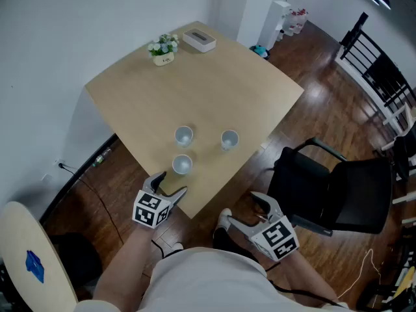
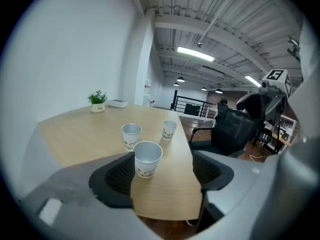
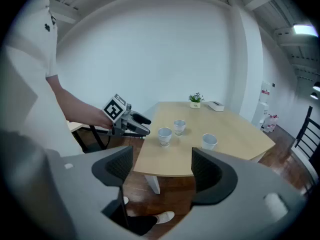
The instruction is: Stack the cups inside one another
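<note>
Three cups [image 1: 184, 136] stood apart near the table's [image 1: 214, 77] near edge. Left gripper [image 1: 170, 187], wide open and empty, faced the nearest cup [image 1: 182, 164]; right gripper [image 1: 249, 213] hung open, empty. An off-centre closing might topple it.

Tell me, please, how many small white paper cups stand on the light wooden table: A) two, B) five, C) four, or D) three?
D: the nearest cup, the cup behind it and the right-hand cup stand apart on the light wooden table, none nested.
</note>
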`<move>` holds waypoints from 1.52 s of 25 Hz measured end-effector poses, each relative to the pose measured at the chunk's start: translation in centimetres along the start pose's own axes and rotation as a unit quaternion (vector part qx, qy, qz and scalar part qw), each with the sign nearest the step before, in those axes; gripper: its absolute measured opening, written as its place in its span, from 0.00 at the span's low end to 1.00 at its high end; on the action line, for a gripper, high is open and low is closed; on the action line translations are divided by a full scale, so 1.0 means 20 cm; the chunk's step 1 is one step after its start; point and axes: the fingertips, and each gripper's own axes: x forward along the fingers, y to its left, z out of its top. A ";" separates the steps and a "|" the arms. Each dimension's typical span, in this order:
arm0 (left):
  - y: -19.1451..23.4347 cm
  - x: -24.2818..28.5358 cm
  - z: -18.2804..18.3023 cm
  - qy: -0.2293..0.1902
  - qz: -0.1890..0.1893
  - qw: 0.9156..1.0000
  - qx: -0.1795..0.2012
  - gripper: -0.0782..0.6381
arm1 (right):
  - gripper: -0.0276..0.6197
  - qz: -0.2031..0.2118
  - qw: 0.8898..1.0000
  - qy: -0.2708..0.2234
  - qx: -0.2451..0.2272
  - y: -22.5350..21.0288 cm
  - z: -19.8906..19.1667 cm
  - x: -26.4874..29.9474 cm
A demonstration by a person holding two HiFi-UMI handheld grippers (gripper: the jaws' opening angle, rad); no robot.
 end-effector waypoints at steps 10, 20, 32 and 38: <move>0.23 0.54 0.05 0.072 0.089 0.993 0.001 0.70 | 0.60 0.025 1.000 0.012 -0.014 -0.55 -0.03 0.00; 0.23 0.53 -0.01 0.102 0.066 0.990 0.067 0.39 | 0.61 0.006 1.000 -0.001 0.006 -0.54 0.06 0.06; 0.22 0.36 0.18 0.121 0.010 0.973 0.195 0.13 | 0.60 -0.026 0.999 -0.015 0.035 -0.46 0.11 0.10; 0.29 0.31 0.47 0.119 -0.007 0.960 0.253 0.13 | 0.61 -0.049 0.997 -0.025 0.057 -0.49 0.11 0.08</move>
